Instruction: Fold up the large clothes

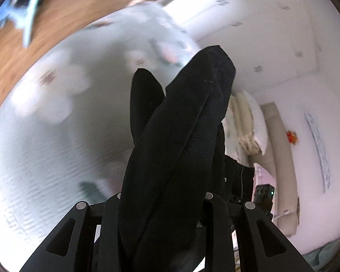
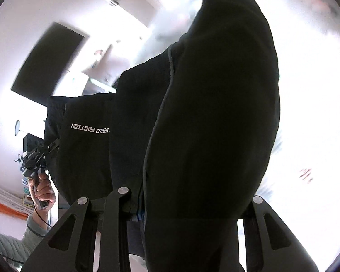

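Tools [image 1: 170, 122] hold black garment [image 2: 210, 113] over floral bedspread [image 1: 56, 104].

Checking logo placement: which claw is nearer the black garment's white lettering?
Likely left. The left claw grips the black garment beside the white lettering; the right claw clamps a bunch farther off.

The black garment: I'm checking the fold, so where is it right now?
The black garment is bunched between the jaws of both the left hand-held gripper and the right hand-held gripper, hanging above the floral bedspread.
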